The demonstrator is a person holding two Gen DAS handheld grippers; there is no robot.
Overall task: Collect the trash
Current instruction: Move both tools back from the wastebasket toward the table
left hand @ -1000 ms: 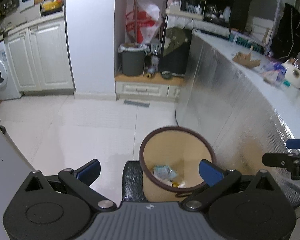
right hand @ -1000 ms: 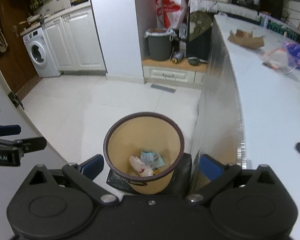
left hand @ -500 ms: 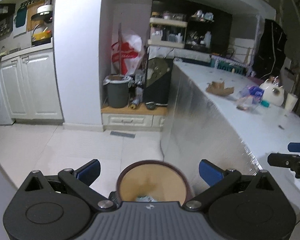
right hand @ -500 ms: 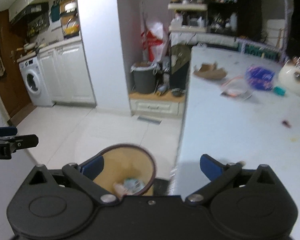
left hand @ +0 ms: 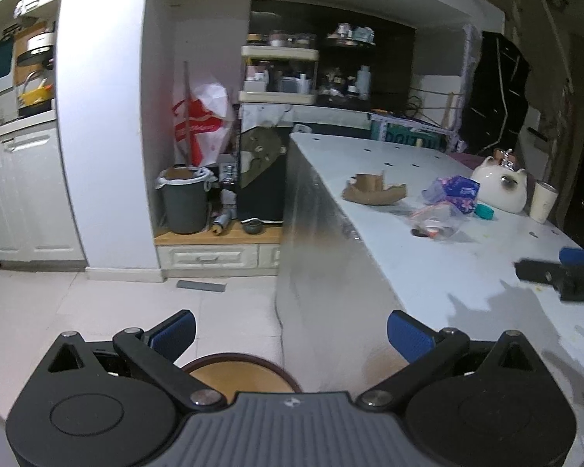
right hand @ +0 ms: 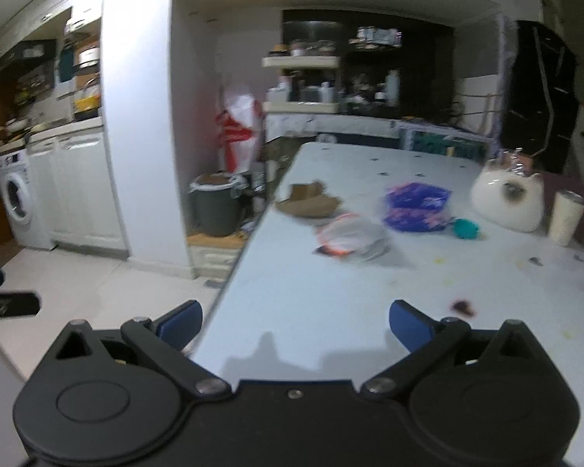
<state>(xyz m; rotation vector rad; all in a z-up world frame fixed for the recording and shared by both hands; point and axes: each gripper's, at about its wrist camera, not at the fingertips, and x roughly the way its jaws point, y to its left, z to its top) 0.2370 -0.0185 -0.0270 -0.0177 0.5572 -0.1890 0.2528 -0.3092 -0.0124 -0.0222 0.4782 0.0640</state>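
1. white counter (right hand: 331,311) fills the right; trash lies far on it: brown cardboard (right hand: 309,205), clear bag (right hand: 350,238), purple bag (right hand: 414,207).
2. left gripper (left hand: 291,330) and right gripper (right hand: 294,325) both spread apart, holding nothing.
3. tan bin (left hand: 241,373) sits near left, on the floor.

Dim, bluish indoor light; fisheye bending at edges; right view blurred, perhaps from motion.

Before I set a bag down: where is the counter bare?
Bare: the near stretch of the white counter, between the right gripper and the clear plastic wrapper. Crowded: farther back, where the wrapper, brown cardboard scrap, purple packet and teal cap cluster.
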